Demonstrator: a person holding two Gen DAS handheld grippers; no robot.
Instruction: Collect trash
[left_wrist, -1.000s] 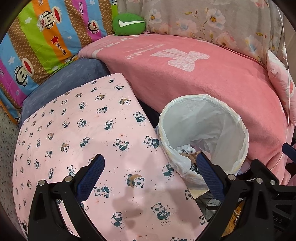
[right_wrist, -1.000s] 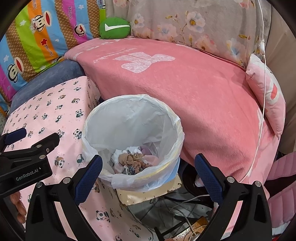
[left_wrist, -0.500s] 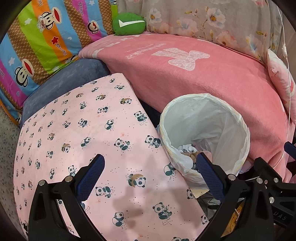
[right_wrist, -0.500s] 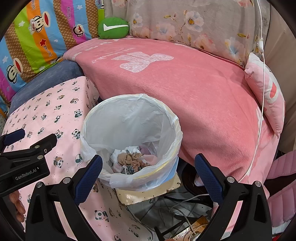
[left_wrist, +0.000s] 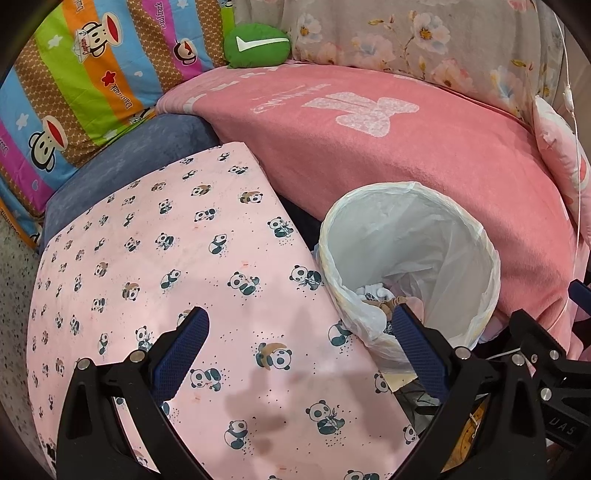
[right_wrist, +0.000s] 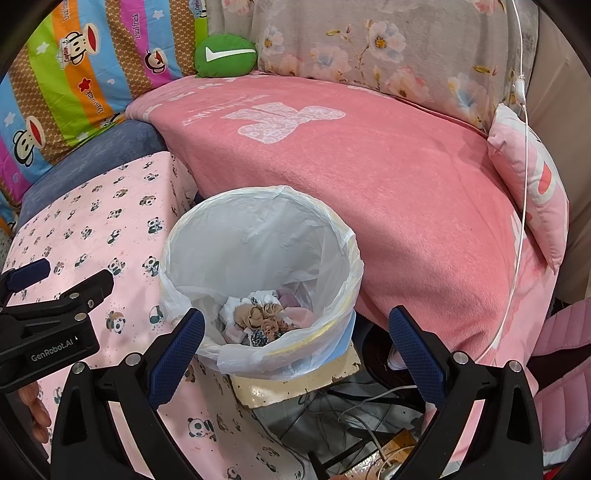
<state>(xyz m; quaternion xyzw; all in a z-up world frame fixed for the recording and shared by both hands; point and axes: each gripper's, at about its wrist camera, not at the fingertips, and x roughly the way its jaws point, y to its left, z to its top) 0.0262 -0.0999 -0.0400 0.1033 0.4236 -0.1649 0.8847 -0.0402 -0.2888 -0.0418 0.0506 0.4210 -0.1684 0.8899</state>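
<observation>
Both tools spread wide, gripping nothing: left tool (left_wrist: 299, 332) over the panda-print counter (left_wrist: 155, 266), right tool (right_wrist: 295, 325) above the lined trash bin (right_wrist: 343, 236). Crumpled trash (right_wrist: 264, 317) at bin bottom (toward 6 o'clock).

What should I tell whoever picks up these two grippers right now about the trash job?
Left gripper: open, empty, over the panda cloth.
Right gripper: open, empty, right above the bin.
Bin: lined with a white bag, between the panda cloth and the pink blanket. Crumpled trash lies at its bottom.
Done: some trash is already in the bin.
Left: no loose trash shows on the cloth or blanket in either view, so look around elsewhere. The floor behind the bin has cables; steer clear of them.
</observation>
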